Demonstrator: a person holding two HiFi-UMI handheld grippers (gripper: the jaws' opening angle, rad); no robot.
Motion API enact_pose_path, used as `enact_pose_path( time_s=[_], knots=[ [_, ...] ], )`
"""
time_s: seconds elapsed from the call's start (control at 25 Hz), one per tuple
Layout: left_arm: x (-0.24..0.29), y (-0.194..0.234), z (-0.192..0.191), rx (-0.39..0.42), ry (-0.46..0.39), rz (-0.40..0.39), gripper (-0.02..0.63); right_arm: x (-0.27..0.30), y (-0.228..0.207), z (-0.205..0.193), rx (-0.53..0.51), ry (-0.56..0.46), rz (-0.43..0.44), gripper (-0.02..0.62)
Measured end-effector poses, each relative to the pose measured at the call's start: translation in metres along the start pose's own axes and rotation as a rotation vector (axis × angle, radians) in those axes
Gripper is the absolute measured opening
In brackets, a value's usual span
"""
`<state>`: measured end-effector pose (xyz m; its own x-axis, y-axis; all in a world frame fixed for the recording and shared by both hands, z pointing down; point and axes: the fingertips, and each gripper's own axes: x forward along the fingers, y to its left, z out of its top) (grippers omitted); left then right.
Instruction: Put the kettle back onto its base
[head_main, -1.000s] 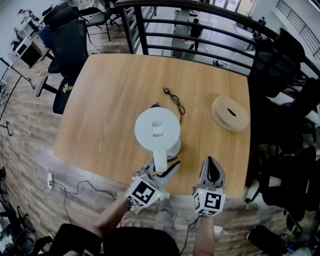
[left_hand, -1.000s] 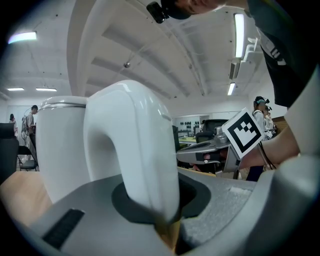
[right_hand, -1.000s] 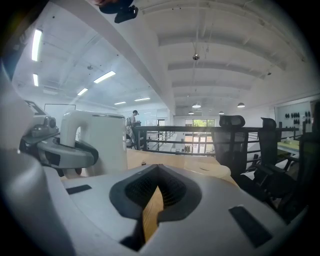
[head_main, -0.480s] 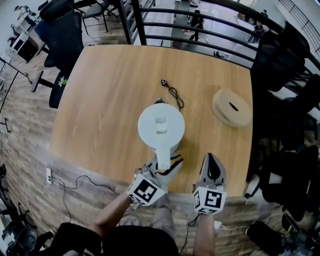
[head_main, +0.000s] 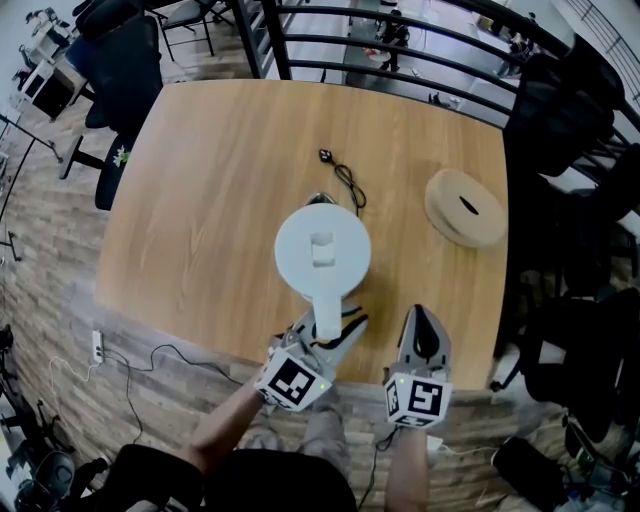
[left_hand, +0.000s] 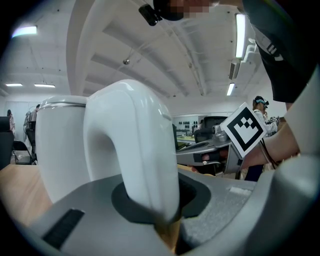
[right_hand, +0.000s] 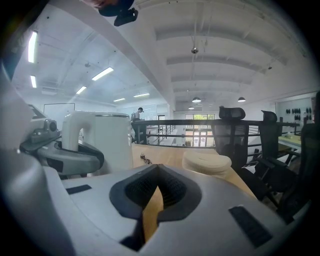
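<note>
A white kettle (head_main: 322, 250) stands upright over the middle of the wooden table (head_main: 200, 200), seen from above in the head view. My left gripper (head_main: 330, 330) is shut on its handle (left_hand: 145, 150) from the near side. The base is hidden beneath the kettle, and I cannot tell whether the kettle rests on it. A black cord (head_main: 345, 185) with its plug (head_main: 324, 155) runs away from under the kettle's far side. My right gripper (head_main: 420, 325) hovers at the table's near edge, right of the kettle (right_hand: 112, 140), shut and holding nothing.
A round wooden disc (head_main: 463, 220) with a slot lies at the table's right side. Black office chairs (head_main: 560, 110) and a dark railing (head_main: 400, 50) stand beyond the far and right edges. Cables trail on the floor at the near left.
The kettle, held by my left gripper, has sunk slightly and now covers the base rim that showed beside it. My right gripper has dropped a little too.
</note>
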<state>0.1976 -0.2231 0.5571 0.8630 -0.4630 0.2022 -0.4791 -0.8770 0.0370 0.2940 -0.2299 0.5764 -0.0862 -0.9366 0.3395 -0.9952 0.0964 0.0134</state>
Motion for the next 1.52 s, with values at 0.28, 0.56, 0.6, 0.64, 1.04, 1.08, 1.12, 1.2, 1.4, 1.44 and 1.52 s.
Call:
enact_pose_path(
  time_s=[0.28,0.56,0.6,0.64,1.04,1.08,1.12,1.2,1.4,1.44,1.52],
  knots=[
    [0.004,-0.002,0.001,0.022,-0.016,0.010,0.052,0.002,-0.001,-0.006,0.011,-0.010,0.007,0.000],
    [0.001,-0.006,-0.003,0.041,-0.009,0.006,0.052,0.001,0.001,-0.016,0.008,0.036,0.004,0.000],
    [0.001,-0.008,-0.004,0.042,-0.007,0.004,0.052,0.000,0.001,-0.016,0.007,0.039,0.004,0.000],
    [0.000,-0.009,-0.004,0.042,-0.006,0.003,0.052,0.000,0.002,-0.015,0.007,0.036,0.005,0.000],
    [-0.009,-0.011,-0.006,0.023,-0.016,0.013,0.052,-0.005,0.007,-0.010,0.012,-0.010,0.011,0.000],
    [-0.009,-0.010,-0.007,0.017,-0.015,0.017,0.052,-0.005,0.007,-0.011,0.013,-0.008,0.011,0.000],
    [-0.010,-0.009,-0.009,0.011,-0.010,0.020,0.052,-0.006,0.007,-0.012,0.012,0.000,0.010,0.000],
    [-0.011,-0.009,-0.014,0.000,0.003,0.023,0.052,-0.009,0.007,-0.015,0.009,0.026,0.008,0.000],
    [-0.011,-0.010,-0.016,0.016,0.004,0.028,0.054,-0.008,0.006,-0.017,0.008,0.035,0.009,0.000],
    [-0.011,-0.011,-0.016,0.026,0.004,0.027,0.054,-0.008,0.007,-0.017,0.008,0.029,0.011,0.000],
    [-0.013,-0.011,-0.018,0.033,0.000,0.031,0.054,-0.008,0.008,-0.019,0.007,0.024,0.016,0.000]
  ],
)
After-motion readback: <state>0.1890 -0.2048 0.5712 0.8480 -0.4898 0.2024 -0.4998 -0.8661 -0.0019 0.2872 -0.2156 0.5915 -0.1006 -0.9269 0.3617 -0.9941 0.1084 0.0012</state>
